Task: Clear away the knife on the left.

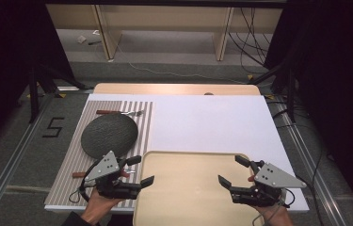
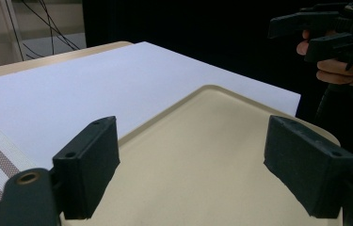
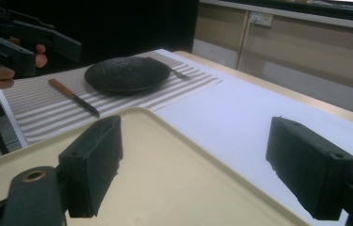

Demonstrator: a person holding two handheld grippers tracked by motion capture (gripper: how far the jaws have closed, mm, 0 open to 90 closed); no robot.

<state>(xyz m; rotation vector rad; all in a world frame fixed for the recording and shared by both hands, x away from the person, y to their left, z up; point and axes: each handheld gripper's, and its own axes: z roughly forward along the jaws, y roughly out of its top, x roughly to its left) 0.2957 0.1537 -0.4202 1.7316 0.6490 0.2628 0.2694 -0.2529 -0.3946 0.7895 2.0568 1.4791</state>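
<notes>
You hold the left tool (image 1: 136,172) and right tool (image 1: 229,171) open and empty at either side of the bare beige plastic tray (image 1: 188,188). It looks like the start; next you'd likely reach for the round dark plate (image 1: 108,135) on the striped placemat (image 1: 70,165).

One mark reading clearly: a black numeral "5" (image 1: 53,127) is showing on the grey floor (image 1: 14,141), left of the worktop (image 1: 212,117). Nothing else legible.
</notes>
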